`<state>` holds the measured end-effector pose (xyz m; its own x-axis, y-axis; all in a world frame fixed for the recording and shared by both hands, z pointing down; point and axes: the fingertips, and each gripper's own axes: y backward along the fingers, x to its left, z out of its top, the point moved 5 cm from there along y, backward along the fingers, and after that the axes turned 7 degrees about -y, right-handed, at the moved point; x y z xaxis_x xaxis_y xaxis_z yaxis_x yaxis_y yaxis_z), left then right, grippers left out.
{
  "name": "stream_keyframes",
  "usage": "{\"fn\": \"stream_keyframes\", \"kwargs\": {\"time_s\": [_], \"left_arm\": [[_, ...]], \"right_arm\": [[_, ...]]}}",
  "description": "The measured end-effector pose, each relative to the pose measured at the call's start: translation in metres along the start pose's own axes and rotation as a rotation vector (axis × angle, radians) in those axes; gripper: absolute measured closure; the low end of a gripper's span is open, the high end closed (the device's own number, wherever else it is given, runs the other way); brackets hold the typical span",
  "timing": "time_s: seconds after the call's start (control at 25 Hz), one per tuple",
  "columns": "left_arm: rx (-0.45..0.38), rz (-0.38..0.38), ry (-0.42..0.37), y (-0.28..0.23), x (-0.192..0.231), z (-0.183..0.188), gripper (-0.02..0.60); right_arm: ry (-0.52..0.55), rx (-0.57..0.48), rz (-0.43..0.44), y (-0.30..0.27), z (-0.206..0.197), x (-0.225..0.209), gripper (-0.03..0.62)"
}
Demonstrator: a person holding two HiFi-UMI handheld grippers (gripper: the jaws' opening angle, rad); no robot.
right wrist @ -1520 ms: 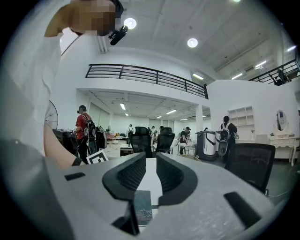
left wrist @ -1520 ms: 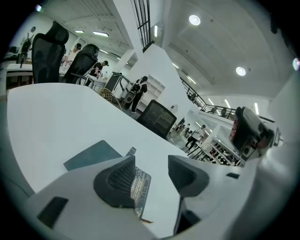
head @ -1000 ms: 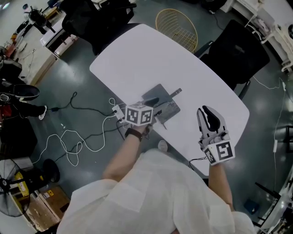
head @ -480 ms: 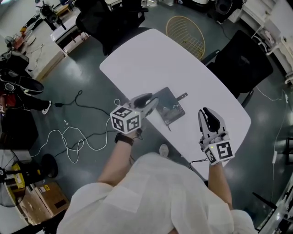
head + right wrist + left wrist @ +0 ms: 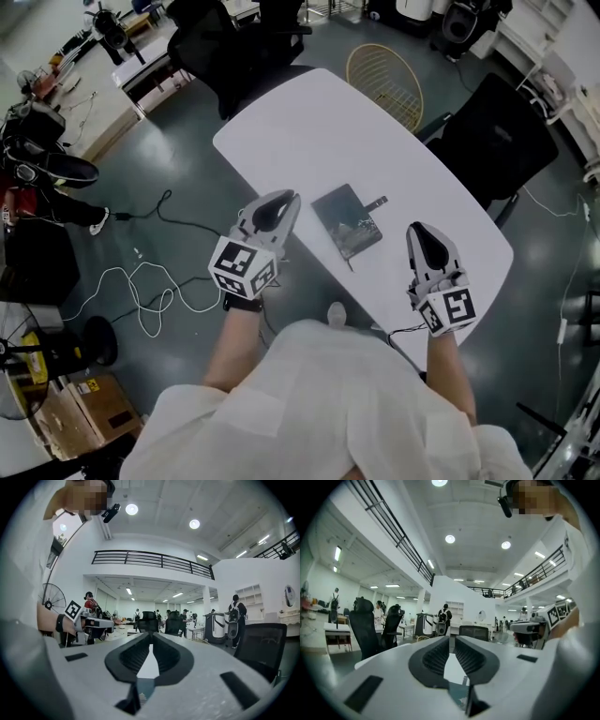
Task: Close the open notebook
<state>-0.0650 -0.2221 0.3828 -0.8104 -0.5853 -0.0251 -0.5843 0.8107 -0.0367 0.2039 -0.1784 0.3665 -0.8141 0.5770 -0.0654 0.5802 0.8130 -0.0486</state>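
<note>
The notebook (image 5: pixel 347 220) lies closed, dark cover up, on the white table (image 5: pixel 309 122), with a small dark strip (image 5: pixel 378 202) sticking out at its far right corner. My left gripper (image 5: pixel 284 197) hangs to the left of the notebook, clear of it. Its jaws have just been closing and now meet with nothing between them (image 5: pixel 452 639). My right gripper (image 5: pixel 416 229) hovers to the right of the notebook near the table's front edge, shut and empty (image 5: pixel 151 636).
A black chair (image 5: pixel 492 122) and a wire basket (image 5: pixel 382 70) stand beyond the table's far side. Another black chair (image 5: pixel 225 47) stands at the far left end. White and black cables (image 5: pixel 141 291) trail over the floor to the left.
The left gripper has drawn back from the notebook to the left and upward, and its jaws have shut. The notebook now shows uncovered. The right gripper has hardly moved.
</note>
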Motion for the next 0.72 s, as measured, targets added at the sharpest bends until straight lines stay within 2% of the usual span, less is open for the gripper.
{"fn": "stream_keyframes", "kwargs": {"time_s": [0.12, 0.36, 0.52, 0.72], "left_arm": [[-0.037, 0.044, -0.045, 0.016, 0.003, 0.015, 0.541], [-0.095, 0.106, -0.059, 0.048, 0.011, 0.044, 0.541], [-0.098, 0.132, -0.102, 0.068, 0.022, 0.049, 0.541], [-0.093, 0.192, -0.095, 0.086, 0.031, 0.057, 0.541]], "right_arm": [[-0.02, -0.009, -0.01, 0.0, 0.002, -0.001, 0.574], [-0.022, -0.019, -0.025, 0.001, 0.008, -0.002, 0.585], [0.003, 0.004, -0.041, 0.001, 0.009, -0.002, 0.589], [0.032, 0.043, -0.064, -0.002, 0.003, -0.007, 0.592]]}}
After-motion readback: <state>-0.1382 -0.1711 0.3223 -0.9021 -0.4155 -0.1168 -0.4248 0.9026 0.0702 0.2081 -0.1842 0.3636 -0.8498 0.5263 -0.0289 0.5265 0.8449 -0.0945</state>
